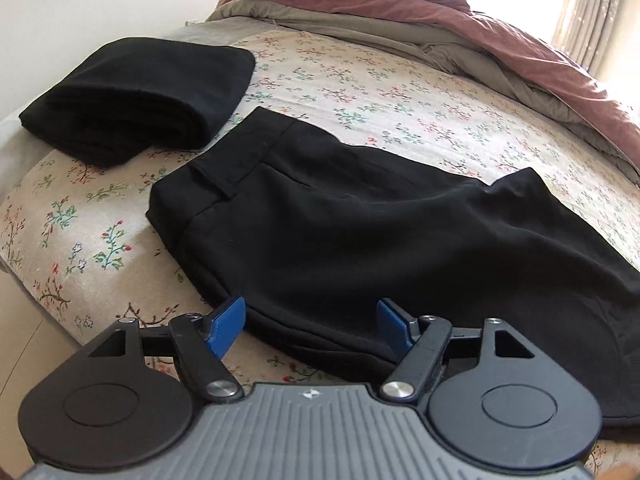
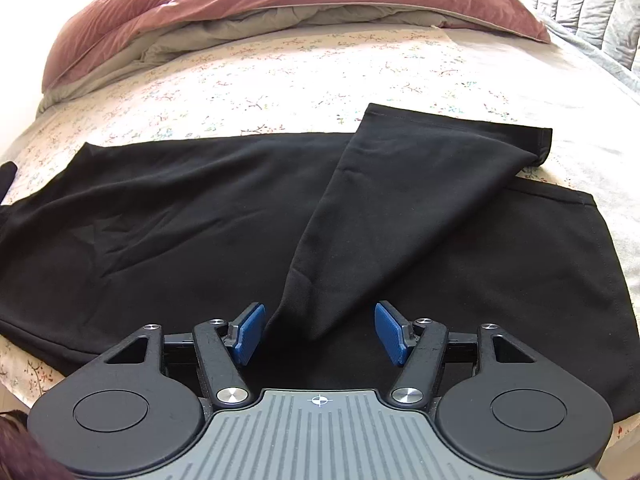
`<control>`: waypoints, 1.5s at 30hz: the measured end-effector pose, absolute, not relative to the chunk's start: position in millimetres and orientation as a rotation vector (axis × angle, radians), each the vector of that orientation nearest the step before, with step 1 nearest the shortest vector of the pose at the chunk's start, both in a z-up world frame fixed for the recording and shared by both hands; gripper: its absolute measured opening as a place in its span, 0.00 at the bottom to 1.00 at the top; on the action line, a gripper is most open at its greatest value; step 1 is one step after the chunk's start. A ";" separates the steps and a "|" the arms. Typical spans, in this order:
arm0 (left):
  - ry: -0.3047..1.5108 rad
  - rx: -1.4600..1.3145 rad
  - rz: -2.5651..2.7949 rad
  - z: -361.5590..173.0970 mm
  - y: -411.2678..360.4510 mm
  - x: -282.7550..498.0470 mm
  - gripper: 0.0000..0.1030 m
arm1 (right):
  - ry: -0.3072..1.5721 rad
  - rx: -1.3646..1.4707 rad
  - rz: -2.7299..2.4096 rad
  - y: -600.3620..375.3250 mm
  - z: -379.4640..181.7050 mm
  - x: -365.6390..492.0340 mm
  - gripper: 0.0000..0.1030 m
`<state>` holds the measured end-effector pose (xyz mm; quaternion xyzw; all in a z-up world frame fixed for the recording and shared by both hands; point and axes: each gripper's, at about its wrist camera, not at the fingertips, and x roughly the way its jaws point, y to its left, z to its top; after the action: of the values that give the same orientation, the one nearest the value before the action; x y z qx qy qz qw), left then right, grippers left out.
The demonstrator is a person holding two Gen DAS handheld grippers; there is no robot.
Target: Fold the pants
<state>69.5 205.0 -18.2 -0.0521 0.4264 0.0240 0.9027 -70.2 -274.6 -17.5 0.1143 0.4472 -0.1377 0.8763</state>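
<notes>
Folded black garment (image 1: 136, 96) beside pants (image 1: 360, 240), rumpled duvet (image 1: 400, 4) behind

1. The black pants (image 1: 360, 240) run off the right edge of the left wrist view, so their legs are cut off there.
2. In the right wrist view the waist end leaves the left edge.
3. Each claw's body hides the pants' near hem.
4. The folded black garment (image 1: 136, 96) hides its inner layers.
5. A dark reddish shape (image 2: 20, 448) at the right wrist view's lower left corner is too cropped to identify.
</notes>
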 end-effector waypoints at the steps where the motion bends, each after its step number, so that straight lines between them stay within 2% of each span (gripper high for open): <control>1: 0.879 -0.088 0.026 -15.6 196.9 69.4 0.83 | 0.929 0.230 -0.292 -276.7 -15.8 -71.6 0.66; 11: 0.879 0.046 -0.234 -0.1 95.8 58.8 0.94 | 0.898 0.247 -0.274 -316.2 1.2 -93.6 0.75; 25: 0.958 0.196 -0.587 -31.7 -112.5 62.6 0.94 | 0.933 0.262 -0.344 -387.6 -9.7 -97.1 0.77; 33: 1.005 0.147 -0.741 -58.6 -194.6 71.5 0.94 | 0.983 0.215 -0.359 -410.0 -25.0 -101.2 0.78; 36: 0.970 0.120 -0.787 -63.8 -213.6 70.5 0.94 | 0.980 0.230 -0.377 -417.7 -25.2 -107.6 0.78; 40: 0.943 0.082 -0.841 -65.1 -233.8 66.5 0.84 | 0.963 0.242 -0.396 -426.4 -22.7 -117.0 0.78; 43: 0.929 0.040 -0.909 -64.2 -241.2 62.3 0.70 | 0.952 0.248 -0.411 -430.7 -20.5 -121.1 0.78; 45: 0.919 0.008 -0.948 -65.6 -248.6 57.7 0.57 | 0.941 0.251 -0.419 -432.8 -17.6 -123.2 0.78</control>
<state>57.7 -248.6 -65.6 0.0037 0.4268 -0.4402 0.7900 -123.2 -432.8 -17.6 0.1199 0.4487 -0.1997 0.8628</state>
